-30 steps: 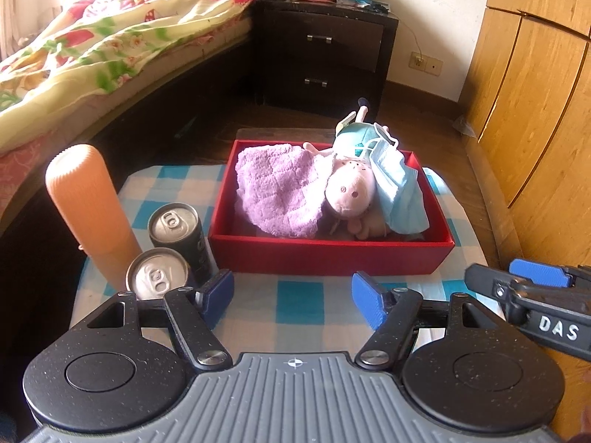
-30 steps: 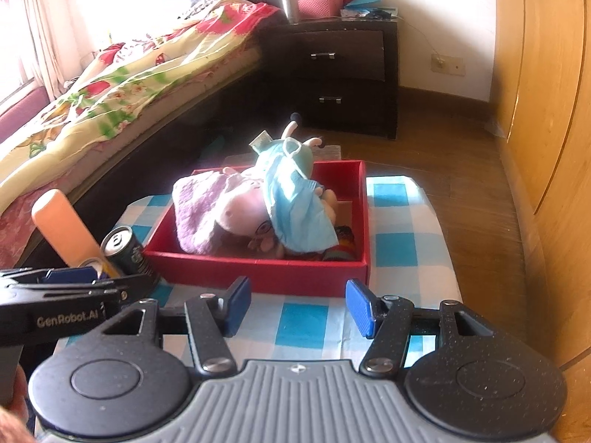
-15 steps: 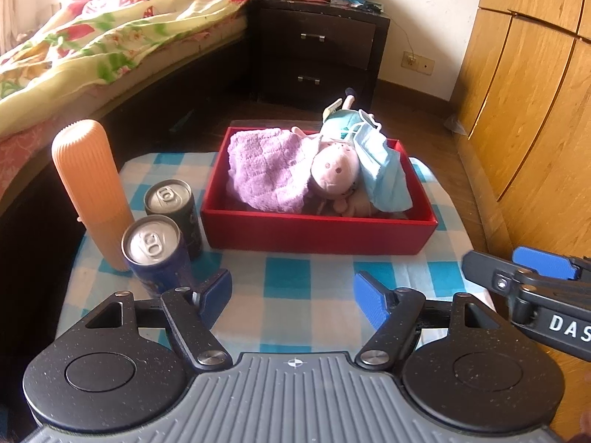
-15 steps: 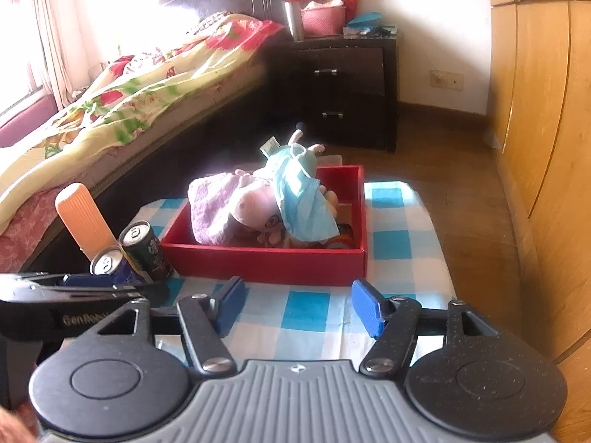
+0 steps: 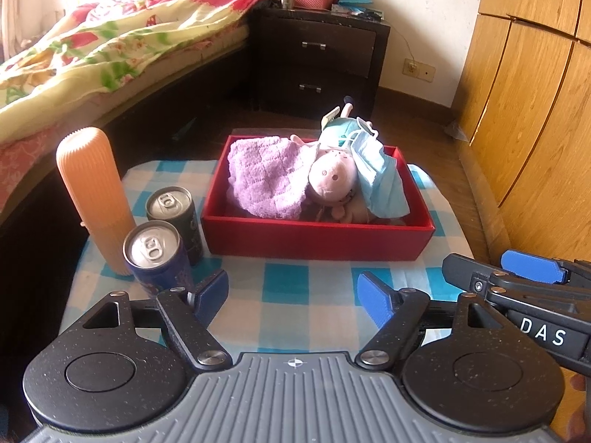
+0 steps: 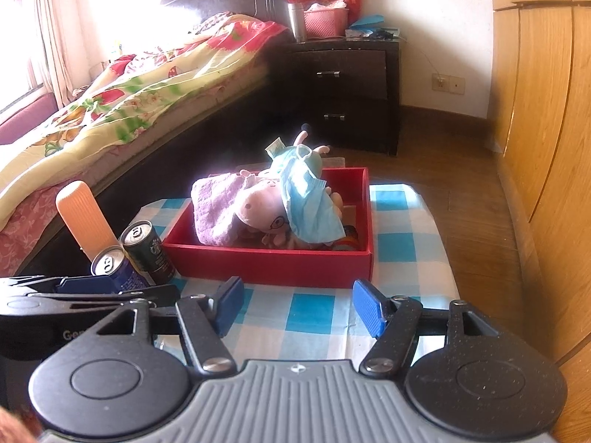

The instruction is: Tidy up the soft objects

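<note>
Red cardboard box (image 5: 317, 247) on blue-white checked cloth (image 5: 288, 288) holds purple fluffy towel (image 5: 266, 173), pink plush pig (image 5: 332, 177), blue face mask (image 5: 384, 188). Left of box: ribbed orange cylinder (image 5: 94, 195), two drink cans (image 5: 157, 254), touching. Left gripper (image 5: 293, 293) jaws just widened, released, nothing between; right gripper (image 6: 295, 306) likewise spread, empty. Both short of box; bed (image 6: 147, 88), dark nightstand (image 6: 347, 92) behind.

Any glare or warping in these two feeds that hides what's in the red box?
Left wrist view: window light blows out the top left over the bed, the wardrobe bows from fisheye, yet the red box reads sharp. Right wrist view: stronger glare at the window, with haze washing over the purple towel; the edges are vignetted.
</note>
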### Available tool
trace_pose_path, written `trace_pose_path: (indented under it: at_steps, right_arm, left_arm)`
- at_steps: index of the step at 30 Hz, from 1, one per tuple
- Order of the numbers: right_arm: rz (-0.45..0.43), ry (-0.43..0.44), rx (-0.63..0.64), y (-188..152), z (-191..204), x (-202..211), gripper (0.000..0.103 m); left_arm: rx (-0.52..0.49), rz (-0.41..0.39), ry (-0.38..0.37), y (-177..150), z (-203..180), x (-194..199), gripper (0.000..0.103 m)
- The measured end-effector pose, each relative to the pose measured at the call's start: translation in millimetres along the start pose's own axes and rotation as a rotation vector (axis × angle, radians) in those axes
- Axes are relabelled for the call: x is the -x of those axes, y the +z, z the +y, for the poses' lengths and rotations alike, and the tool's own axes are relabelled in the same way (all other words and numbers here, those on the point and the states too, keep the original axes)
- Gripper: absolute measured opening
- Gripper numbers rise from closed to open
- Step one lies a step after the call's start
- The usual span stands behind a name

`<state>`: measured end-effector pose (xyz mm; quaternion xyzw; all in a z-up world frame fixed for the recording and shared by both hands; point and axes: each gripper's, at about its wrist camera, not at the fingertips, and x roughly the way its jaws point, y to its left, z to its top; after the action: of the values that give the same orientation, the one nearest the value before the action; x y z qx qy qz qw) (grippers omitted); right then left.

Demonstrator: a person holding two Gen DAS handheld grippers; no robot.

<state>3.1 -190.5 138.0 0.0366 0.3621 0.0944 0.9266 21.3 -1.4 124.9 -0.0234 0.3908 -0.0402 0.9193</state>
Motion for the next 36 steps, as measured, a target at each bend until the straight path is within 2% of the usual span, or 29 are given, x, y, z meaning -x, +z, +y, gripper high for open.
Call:
trace_pose_path:
  at_steps: [20,31,36]
  right_arm:
    - [-0.008,-0.001,-0.018,-0.9,-0.3,0.8,0.044]
    - [-0.009,-0.001,-0.018,-0.6,-0.4,0.4,0.044]
    - [-0.010,-0.001,-0.024,-0.3,-1.3,0.5,0.044]
  left_arm:
    - [-0.062,-0.072,0.088,-0.1,-9.0,8.0,0.078]
    - [-0.064,-0.071,0.095,0.0,-8.9,8.1,0.079]
    - [-0.045,-0.048,0.069,1.0,-5.8,5.4,0.081]
